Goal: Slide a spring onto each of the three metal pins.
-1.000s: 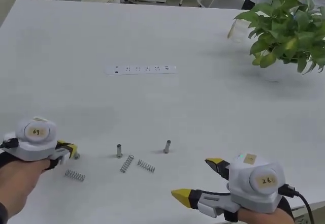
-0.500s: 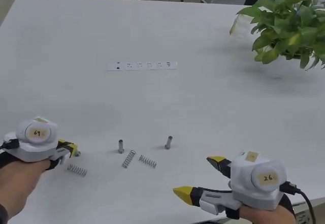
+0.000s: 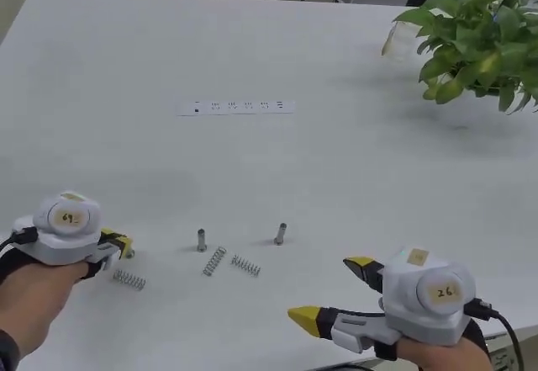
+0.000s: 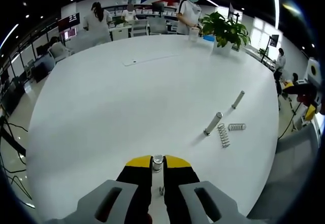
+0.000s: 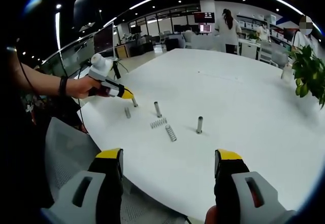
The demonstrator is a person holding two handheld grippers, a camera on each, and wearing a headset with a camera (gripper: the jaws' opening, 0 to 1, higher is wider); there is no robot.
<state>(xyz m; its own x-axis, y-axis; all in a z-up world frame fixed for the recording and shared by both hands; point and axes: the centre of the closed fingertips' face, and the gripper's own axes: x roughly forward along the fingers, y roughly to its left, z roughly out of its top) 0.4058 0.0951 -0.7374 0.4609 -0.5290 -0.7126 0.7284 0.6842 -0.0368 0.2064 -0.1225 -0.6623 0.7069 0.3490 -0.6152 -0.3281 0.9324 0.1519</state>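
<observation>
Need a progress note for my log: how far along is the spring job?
Done: nothing; three springs lie loose on the table. In hand: left gripper shut on one pin; right gripper open, empty. Left: it and the two free pins need springs.

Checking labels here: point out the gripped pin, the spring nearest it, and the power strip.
Gripped pin [image 4: 158, 159], left gripper view, its rounded top between the jaws.
Nearest spring [image 3: 129, 280], head view, middle of its coil.
Power strip [image 3: 235, 107], head view, middle of its top face.
</observation>
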